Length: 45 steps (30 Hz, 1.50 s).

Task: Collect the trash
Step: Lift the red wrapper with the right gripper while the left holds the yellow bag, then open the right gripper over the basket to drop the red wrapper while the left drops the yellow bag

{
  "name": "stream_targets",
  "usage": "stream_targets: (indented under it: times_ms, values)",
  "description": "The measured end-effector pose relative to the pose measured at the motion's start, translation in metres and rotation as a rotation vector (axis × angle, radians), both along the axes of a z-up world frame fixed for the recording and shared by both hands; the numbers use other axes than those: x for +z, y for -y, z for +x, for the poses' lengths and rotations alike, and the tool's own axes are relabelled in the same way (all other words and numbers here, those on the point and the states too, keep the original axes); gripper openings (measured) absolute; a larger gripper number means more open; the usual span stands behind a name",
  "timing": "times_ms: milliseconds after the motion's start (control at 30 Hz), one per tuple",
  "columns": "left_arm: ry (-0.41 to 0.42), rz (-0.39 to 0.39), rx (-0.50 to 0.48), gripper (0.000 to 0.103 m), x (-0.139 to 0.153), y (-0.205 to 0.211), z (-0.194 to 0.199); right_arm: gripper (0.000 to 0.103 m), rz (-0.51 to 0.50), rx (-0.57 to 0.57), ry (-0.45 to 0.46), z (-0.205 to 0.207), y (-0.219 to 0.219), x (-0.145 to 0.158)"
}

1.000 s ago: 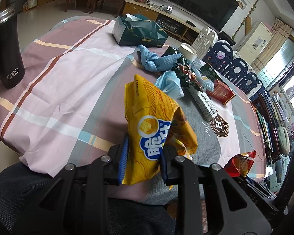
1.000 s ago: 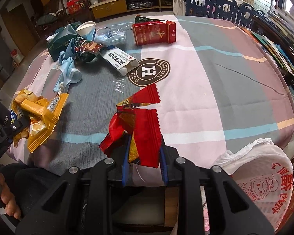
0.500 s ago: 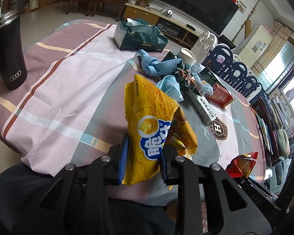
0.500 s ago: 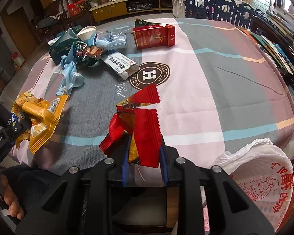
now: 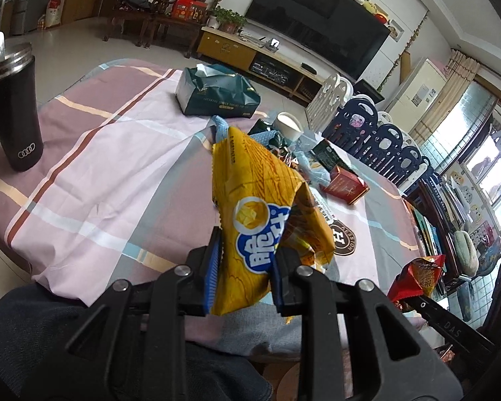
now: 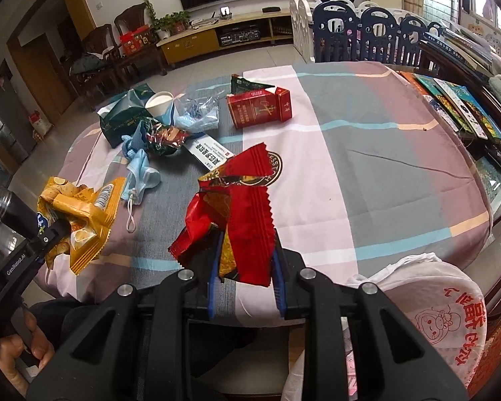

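Two wrappers point(image 5: 250, 230) point(image 6: 240, 220) between hand-held gripper point(image 5: 245, 277) point(image 6: 245, 284) fingers

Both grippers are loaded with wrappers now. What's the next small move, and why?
Probably swing the right gripper, shut on the red wrapper, right and down over the white plastic bag and let go. The bag sits just off the table edge beside it, nearer than to the left gripper with its yellow snack bag.

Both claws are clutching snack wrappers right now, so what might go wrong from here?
The red wrapper sits loosely in the right claw and may slip before reaching the white plastic bag. The open yellow wrapper in the left claw could spill crumbs on the tablecloth.
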<state>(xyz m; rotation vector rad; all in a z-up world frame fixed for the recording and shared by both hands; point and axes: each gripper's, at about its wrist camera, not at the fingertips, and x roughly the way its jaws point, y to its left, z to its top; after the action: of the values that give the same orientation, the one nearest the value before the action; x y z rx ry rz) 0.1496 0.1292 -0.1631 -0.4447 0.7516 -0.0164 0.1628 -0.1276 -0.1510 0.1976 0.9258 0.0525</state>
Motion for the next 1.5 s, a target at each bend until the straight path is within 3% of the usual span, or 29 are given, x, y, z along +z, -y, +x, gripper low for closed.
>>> stream_targets:
  times_ms: [167,367,533,667,733,800,900,1033,1267,1333,1467,1500]
  values:
    - [0.058,-0.013,-0.035,0.026,0.03,0.018,-0.02,0.027,-0.003,-0.004,0.04,-0.024,0.022,0.024]
    - [0.103,-0.018,-0.129,0.026,0.062,0.057,-0.045,0.027,-0.112,-0.075,0.066,-0.075,0.073,0.035]
    - [0.125,-0.01,-0.227,0.026,0.082,0.093,-0.061,0.027,-0.137,-0.201,-0.008,-0.109,0.133,0.018]
    - [0.141,0.015,-0.311,0.026,0.094,0.125,-0.075,0.028,-0.119,-0.215,-0.115,-0.126,0.154,-0.006]
    - [0.149,0.034,-0.351,0.026,0.098,0.141,-0.082,0.04,-0.111,-0.207,-0.196,-0.132,0.156,-0.024]
    - [0.155,0.053,-0.39,0.026,0.1,0.155,-0.089,0.043,-0.083,-0.211,-0.249,-0.137,0.156,-0.039]
    - [0.159,0.079,-0.438,0.026,0.101,0.173,-0.099,0.066,-0.044,-0.239,-0.293,-0.139,0.163,-0.048]
    - [0.162,0.1,-0.491,0.026,0.101,0.188,-0.106,0.075,-0.047,-0.299,-0.216,-0.144,0.176,-0.028]
    - [0.146,0.126,-0.589,0.026,0.093,0.212,-0.108,0.078,-0.049,-0.426,-0.06,-0.155,0.208,0.012]
    - [0.118,0.132,-0.654,0.029,0.086,0.225,-0.107,0.078,-0.035,-0.461,-0.021,-0.16,0.218,0.021]
    - [0.009,0.155,-0.903,0.03,0.05,0.276,-0.102,0.079,-0.021,-0.512,0.038,-0.167,0.231,0.037]
    - [-0.011,0.17,-0.955,0.037,0.04,0.289,-0.103,0.079,-0.02,-0.519,0.046,-0.168,0.233,0.04]
